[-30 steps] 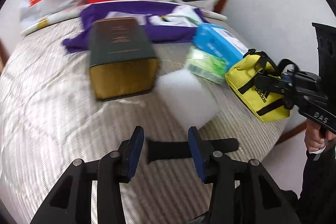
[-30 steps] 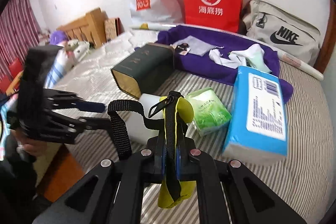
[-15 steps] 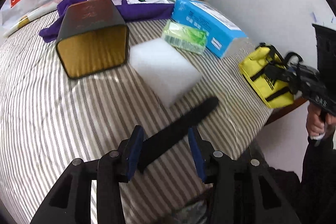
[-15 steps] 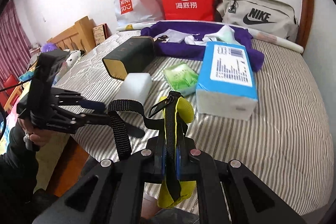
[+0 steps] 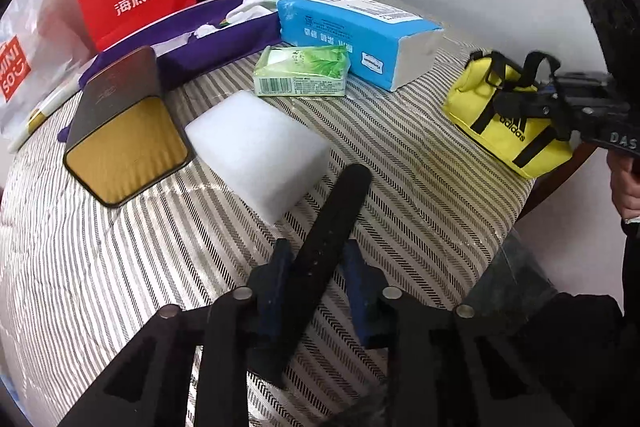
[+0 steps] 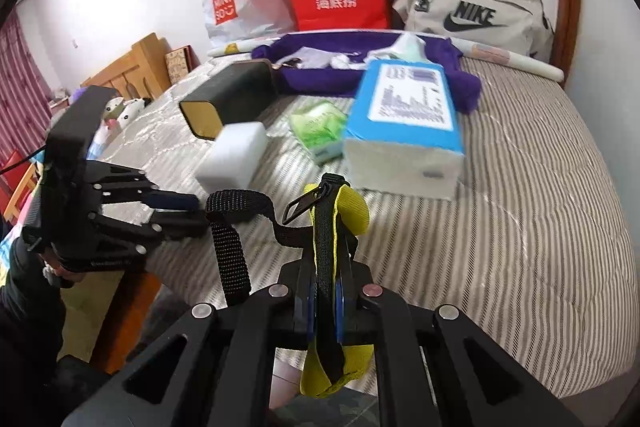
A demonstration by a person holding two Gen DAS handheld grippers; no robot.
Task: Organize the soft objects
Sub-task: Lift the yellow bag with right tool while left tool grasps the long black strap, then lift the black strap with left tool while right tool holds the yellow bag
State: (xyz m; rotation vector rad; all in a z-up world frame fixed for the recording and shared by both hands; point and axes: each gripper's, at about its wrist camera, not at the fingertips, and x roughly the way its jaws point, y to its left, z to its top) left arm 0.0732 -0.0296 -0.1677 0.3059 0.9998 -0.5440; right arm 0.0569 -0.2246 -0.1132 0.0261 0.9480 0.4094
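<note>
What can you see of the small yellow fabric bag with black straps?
The small yellow fabric bag with black straps is a miniature duffel of woven cloth with black webbing handles, black bands and a black adidas logo on its side. The right gripper is shut on it, pinching the yellow cloth and a black band, so it hangs at the striped bed's edge. A black zipper pull sticks out near its top. A strap loop reaches toward the left gripper; contact unclear.
</note>
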